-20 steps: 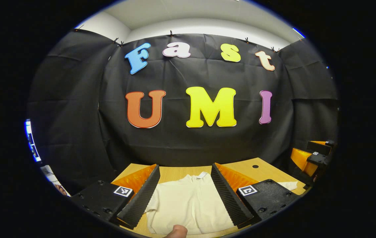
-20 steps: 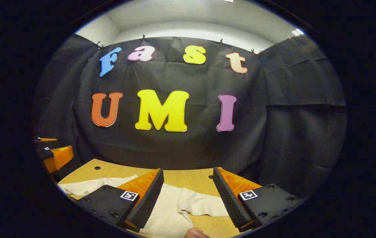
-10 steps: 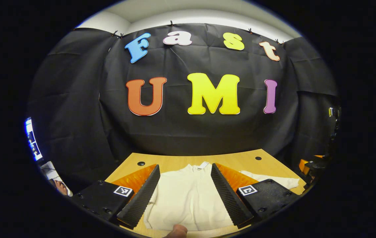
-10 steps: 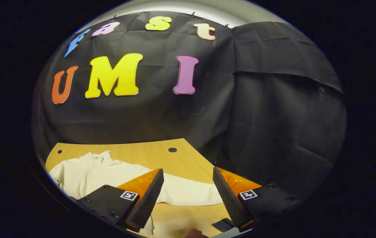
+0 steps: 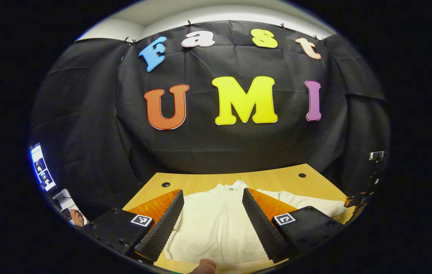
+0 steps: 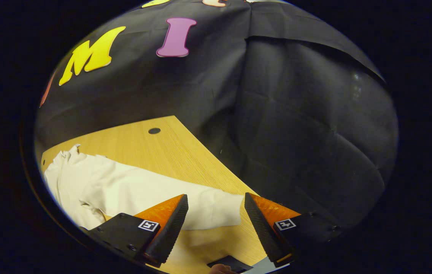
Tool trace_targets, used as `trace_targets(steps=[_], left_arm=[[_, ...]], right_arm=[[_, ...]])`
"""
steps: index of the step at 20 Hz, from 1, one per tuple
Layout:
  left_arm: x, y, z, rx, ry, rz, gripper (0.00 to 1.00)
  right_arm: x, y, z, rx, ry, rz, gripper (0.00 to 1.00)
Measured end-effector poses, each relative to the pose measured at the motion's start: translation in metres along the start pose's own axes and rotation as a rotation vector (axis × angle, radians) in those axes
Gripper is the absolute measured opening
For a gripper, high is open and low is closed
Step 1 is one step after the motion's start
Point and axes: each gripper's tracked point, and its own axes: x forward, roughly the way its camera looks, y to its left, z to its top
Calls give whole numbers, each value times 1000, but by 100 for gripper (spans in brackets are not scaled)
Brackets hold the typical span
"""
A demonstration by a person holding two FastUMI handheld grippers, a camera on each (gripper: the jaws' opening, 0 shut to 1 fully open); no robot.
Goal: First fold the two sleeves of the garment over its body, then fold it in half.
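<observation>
A cream long-sleeved garment (image 5: 216, 224) lies flat on the wooden table (image 5: 277, 179), collar toward the back wall. In the left gripper view my left gripper (image 5: 213, 224) hovers open above the garment's body, its fingers spread either side of the chest. One sleeve (image 5: 307, 203) stretches out to the right. In the right gripper view that sleeve (image 6: 155, 194) runs from the body (image 6: 67, 179) toward the table's right side, and its cuff end (image 6: 223, 211) lies between the fingers of my right gripper (image 6: 216, 224), which is open above it. I cannot tell whether the fingers touch the cloth.
The table's right edge (image 6: 216, 156) runs close past the cuff, with the black cloth wall dropping behind it. Two round holes (image 5: 302, 175) sit in the tabletop near the back. A lit screen (image 5: 41, 167) shows at the far left. A thumb tip (image 5: 202, 266) shows at the bottom.
My right gripper has swung right and tilted down, from over the garment's body out to the sleeve's cuff end. My left gripper has tipped slightly down, staying over the body.
</observation>
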Motion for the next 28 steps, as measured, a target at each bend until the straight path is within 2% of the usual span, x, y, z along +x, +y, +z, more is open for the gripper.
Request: trace_targets(steps=[8,10,12,14,15,19,22,23,25,26,27,28], left_arm=[[1,-7,10,-36,-21,76,100],[1,-4,15,-47,-33,79,100],[2,4,18,-49,-50,95,100],[4,9,17,-52,-41,95,100],[5,12,17,-53,-40,97,100],[8,21,14,-57,-31,98,100],[9,31,10,-54,-20,100,100],[8,35,8,-53,-17,108,100],[8,42,4,-55,-3,111,100],[8,46,1,-57,2,115,100],[10,50,0,-59,8,121,100],[10,53,-3,-61,15,125,100]], right_arm=[[45,-11,-32,61,225,-1,94],[55,-12,-43,115,308,-19,92],[56,-11,-50,176,370,-3,92],[56,-15,-48,199,398,-16,91],[58,-14,-48,204,407,-13,83],[60,-12,-55,249,491,9,77],[63,-10,-52,275,505,11,78],[61,-9,-53,277,517,8,58],[64,-10,-54,254,533,22,56],[64,-12,-54,255,547,24,44],[66,-11,-53,257,556,29,37],[67,-11,-52,265,557,39,37]])
